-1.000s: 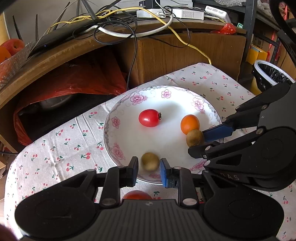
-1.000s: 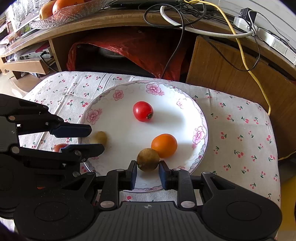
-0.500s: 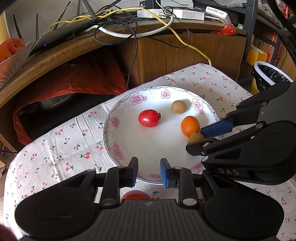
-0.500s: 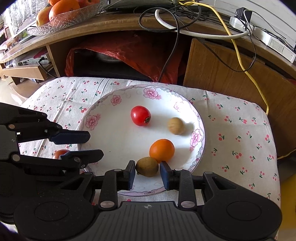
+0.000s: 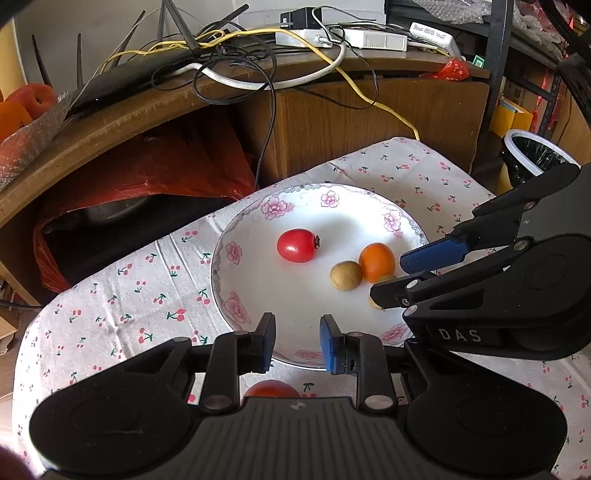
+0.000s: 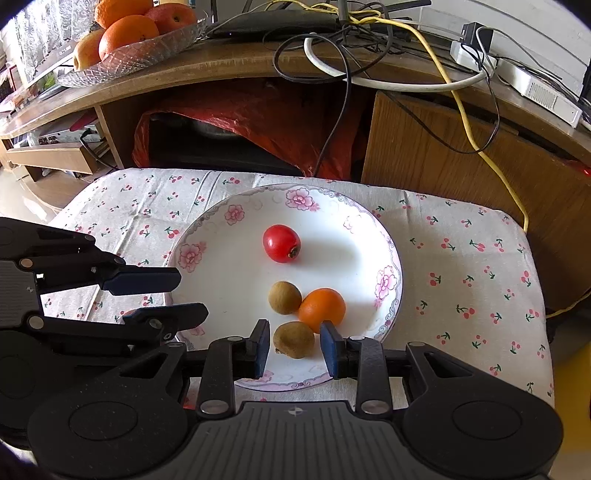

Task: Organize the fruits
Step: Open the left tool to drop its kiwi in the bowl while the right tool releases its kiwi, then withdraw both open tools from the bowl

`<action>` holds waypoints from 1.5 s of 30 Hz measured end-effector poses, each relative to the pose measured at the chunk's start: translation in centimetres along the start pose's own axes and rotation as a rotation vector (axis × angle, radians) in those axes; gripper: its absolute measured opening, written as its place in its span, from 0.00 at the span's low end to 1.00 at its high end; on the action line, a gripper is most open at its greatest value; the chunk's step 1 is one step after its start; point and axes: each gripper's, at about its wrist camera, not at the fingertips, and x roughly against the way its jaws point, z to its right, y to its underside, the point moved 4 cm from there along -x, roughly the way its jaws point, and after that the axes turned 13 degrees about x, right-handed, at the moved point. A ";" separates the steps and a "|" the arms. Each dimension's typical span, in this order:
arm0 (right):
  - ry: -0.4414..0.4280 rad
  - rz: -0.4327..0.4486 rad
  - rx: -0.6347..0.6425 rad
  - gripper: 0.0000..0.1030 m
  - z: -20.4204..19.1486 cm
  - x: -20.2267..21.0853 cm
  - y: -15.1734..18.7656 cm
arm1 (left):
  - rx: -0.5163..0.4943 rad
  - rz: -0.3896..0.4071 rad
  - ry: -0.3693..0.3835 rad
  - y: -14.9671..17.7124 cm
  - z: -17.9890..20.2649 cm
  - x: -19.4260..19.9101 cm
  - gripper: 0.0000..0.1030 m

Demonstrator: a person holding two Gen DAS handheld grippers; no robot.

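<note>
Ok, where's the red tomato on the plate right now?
In the right wrist view the red tomato lies near the middle of the plate, apart from the orange and two brown fruits nearer the camera.

The only text that reads clearly is the raised word "DAS" on the black body of the right tongs [image 5: 410, 271], seen from the left wrist view, just below the plate's [image 5: 236, 295] right edge. A white box [image 5: 430, 31] on the wooden shelf behind the plate carries a dark printed line, too small and blurred to make out. No other lettering, number or sign is readable in either view.
</note>
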 end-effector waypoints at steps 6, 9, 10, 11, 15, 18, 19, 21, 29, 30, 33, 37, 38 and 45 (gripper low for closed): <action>-0.006 0.015 -0.001 0.25 -0.4 1.1 0.0 | 0.001 0.005 0.001 0.2 0.2 0.9 0.34; -0.010 0.026 -0.004 0.25 -0.6 1.7 -0.2 | 0.005 0.009 0.003 0.2 0.1 1.5 0.34; -0.012 0.030 -0.004 0.25 -0.7 1.9 -0.2 | 0.006 0.012 0.003 0.3 0.1 1.7 0.34; -0.014 0.033 -0.004 0.25 -0.8 2.1 -0.2 | 0.007 0.014 0.003 0.3 0.0 1.9 0.34; -0.025 0.036 0.000 0.25 -1.3 2.8 0.1 | 0.015 0.014 0.003 0.7 -0.3 2.8 0.34; -0.033 0.034 0.008 0.25 -1.9 3.4 0.5 | 0.021 0.010 0.003 1.3 -0.5 3.5 0.34; -0.035 0.032 0.011 0.25 -2.0 3.5 0.7 | 0.020 0.010 0.003 1.5 -0.6 3.8 0.34; -0.045 0.030 0.015 0.25 -2.5 3.9 1.1 | 0.019 0.008 0.007 2.0 -0.6 4.4 0.34; -0.096 -0.002 0.053 0.25 -4.9 4.8 2.6 | 0.012 -0.029 0.009 4.5 -0.9 6.3 0.34; -0.103 -0.009 0.061 0.25 -5.2 4.7 2.7 | 0.011 -0.034 0.010 4.8 -1.0 6.5 0.34; -0.118 -0.031 0.090 0.26 -6.1 4.4 3.3 | 0.006 -0.044 0.010 5.8 -1.1 7.1 0.34; -0.133 -0.060 0.117 0.27 -6.8 3.6 4.1 | 0.004 -0.065 0.014 7.0 -1.4 7.2 0.34; -0.139 -0.065 0.121 0.28 -7.0 3.4 4.2 | 0.002 -0.072 0.015 7.3 -1.5 7.1 0.35; -0.152 -0.081 0.144 0.29 -7.2 2.2 4.2 | 0.002 -0.099 0.015 8.3 -2.2 6.2 0.35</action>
